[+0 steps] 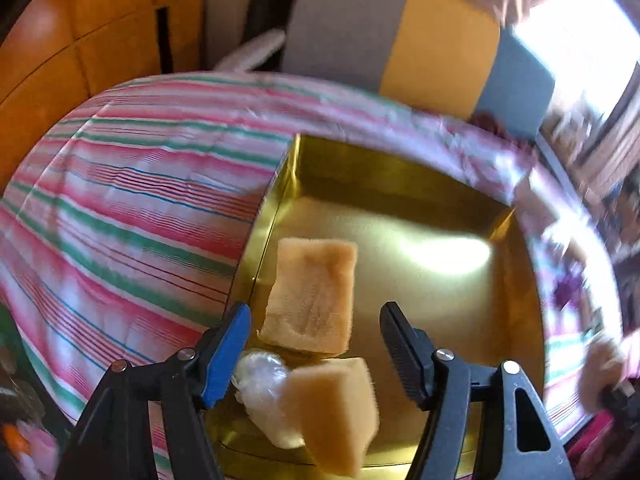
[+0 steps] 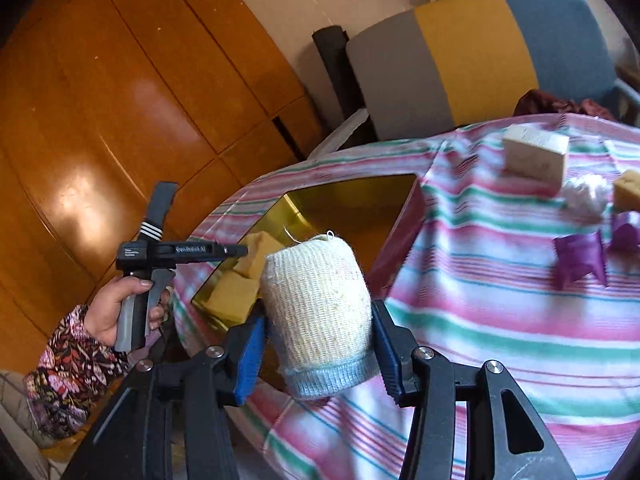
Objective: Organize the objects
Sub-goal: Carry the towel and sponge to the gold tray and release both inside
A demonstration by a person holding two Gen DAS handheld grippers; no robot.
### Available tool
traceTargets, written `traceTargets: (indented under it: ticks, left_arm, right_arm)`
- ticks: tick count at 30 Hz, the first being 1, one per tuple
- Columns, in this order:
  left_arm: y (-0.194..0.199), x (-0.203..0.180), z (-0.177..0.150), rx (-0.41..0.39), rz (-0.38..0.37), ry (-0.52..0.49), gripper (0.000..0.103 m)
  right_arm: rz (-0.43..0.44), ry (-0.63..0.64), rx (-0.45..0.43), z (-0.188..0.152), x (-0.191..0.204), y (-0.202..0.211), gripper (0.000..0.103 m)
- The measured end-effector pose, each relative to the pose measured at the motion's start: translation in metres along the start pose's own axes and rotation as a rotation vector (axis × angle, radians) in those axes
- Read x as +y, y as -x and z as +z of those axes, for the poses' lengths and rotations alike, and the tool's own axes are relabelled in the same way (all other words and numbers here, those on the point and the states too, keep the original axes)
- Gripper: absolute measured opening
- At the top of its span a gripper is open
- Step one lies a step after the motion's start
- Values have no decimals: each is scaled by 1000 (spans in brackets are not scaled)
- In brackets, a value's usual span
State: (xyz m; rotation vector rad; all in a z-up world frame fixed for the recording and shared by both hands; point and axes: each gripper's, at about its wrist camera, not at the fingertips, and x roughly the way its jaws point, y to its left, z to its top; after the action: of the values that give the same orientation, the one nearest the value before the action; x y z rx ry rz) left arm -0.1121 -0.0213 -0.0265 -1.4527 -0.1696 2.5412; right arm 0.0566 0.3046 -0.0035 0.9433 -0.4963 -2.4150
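Left gripper [image 1: 316, 344] tilts steeply down, jaws apart, sponges [image 1: 312, 296] below; right gripper [image 2: 320, 344] angles downward, clamped on the knitted roll [image 2: 320, 300].

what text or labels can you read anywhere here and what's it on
"GenRobot.AI": white print along the black bar of the left gripper, seen from the right wrist view, partly blurred.
Small white print on the block beside it: too small to read.
Faint marks on the pale box: blurred, unreadable.
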Motion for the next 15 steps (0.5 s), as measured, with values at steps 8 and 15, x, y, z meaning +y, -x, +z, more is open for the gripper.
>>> traceTargets:
  ticks: [8,15]
  left_arm:
    - [33,13,-41,-194,-92,174,68]
    - [58,26,-74,-307,-151,317,69]
  right_arm:
    - [2,-54,70,-3,19,-32,51]
    - [10,-52,135,15,50,-78,51]
